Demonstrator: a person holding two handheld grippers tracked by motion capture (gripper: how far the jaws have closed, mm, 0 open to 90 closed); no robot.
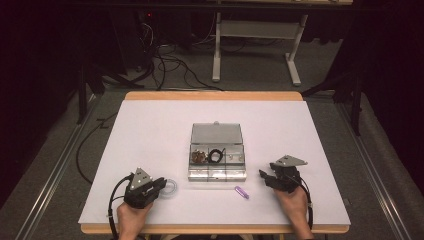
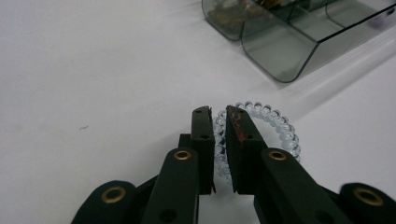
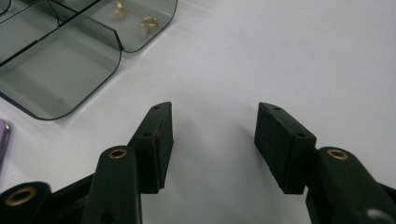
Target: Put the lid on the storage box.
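Though pinched, coil tie (image 2: 261,126) between left tool (image 2: 220,112)

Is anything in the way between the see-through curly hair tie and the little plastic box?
Nothing visible is. The left gripper has its jaws closed on the clear spiral hair tie, and only bare white tabletop lies between it and the open smoky-clear plastic compartment box.

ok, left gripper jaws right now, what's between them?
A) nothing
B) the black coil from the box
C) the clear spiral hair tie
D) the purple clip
C: in the left gripper view the left gripper has its jaws nearly together on one side of the clear spiral hair tie, which lies on the white table; the purple clip lies apart, in front of the compartment box.
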